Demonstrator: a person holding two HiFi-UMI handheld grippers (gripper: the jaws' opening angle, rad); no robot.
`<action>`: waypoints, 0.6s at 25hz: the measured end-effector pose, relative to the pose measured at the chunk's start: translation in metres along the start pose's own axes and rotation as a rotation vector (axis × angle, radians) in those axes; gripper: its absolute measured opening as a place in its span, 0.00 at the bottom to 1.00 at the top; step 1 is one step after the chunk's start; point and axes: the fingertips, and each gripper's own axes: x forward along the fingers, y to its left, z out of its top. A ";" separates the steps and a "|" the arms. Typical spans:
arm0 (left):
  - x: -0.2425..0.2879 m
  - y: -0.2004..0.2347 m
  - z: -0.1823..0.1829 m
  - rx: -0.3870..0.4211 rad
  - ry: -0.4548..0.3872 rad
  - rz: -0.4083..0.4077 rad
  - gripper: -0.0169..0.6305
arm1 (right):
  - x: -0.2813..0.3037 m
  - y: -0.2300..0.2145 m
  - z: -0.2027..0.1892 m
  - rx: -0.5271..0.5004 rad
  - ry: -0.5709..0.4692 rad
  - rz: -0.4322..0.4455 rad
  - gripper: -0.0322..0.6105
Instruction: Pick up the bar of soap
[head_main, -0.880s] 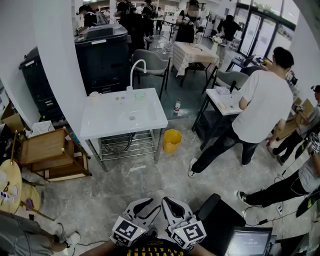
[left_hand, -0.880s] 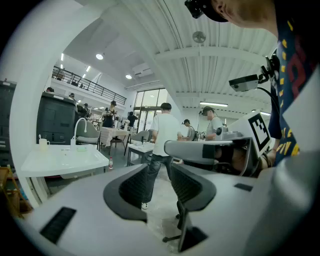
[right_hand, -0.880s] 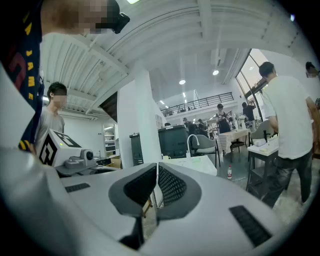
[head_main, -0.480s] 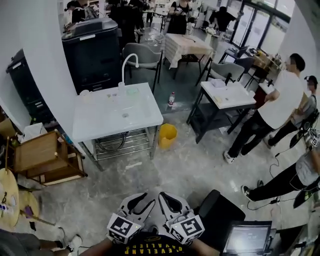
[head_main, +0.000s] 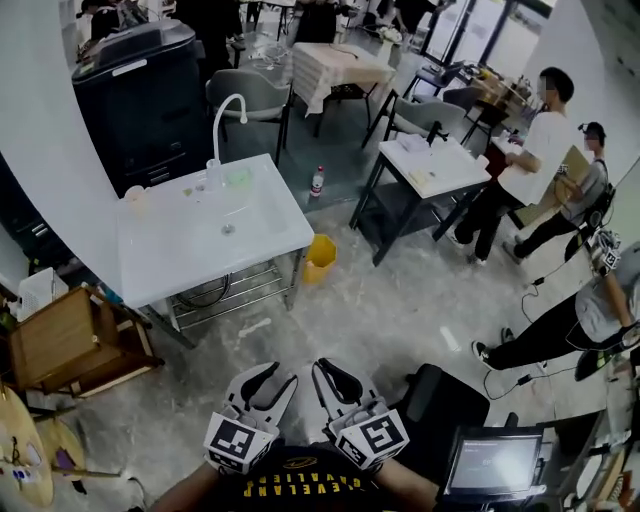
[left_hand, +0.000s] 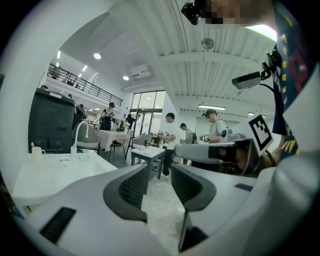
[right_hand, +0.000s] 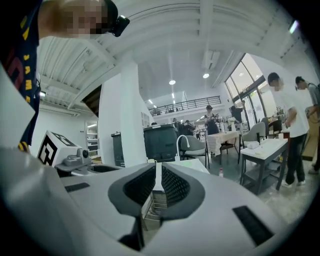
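Left hand-held gripper (left_hand: 159, 172) stands open and empty; my right hand-held gripper (right_hand: 158, 175) is closed on nothing. Well apart, the bar of soap (head_main: 237, 180) is, I think, the green lump on the white surface (head_main: 180, 250).

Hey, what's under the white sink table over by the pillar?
A metal wire shelf sits under the sink table, with what looks like a dark coiled hose on it. The tabletop covers the rest.
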 end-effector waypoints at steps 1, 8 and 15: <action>-0.003 0.009 0.000 0.012 -0.002 -0.007 0.27 | 0.009 0.002 0.001 -0.014 0.006 -0.014 0.10; -0.006 0.070 -0.001 -0.001 -0.017 -0.019 0.27 | 0.071 0.003 0.010 -0.042 0.028 -0.053 0.24; 0.003 0.116 -0.008 -0.046 0.001 0.037 0.27 | 0.123 -0.002 -0.001 -0.039 0.077 0.001 0.25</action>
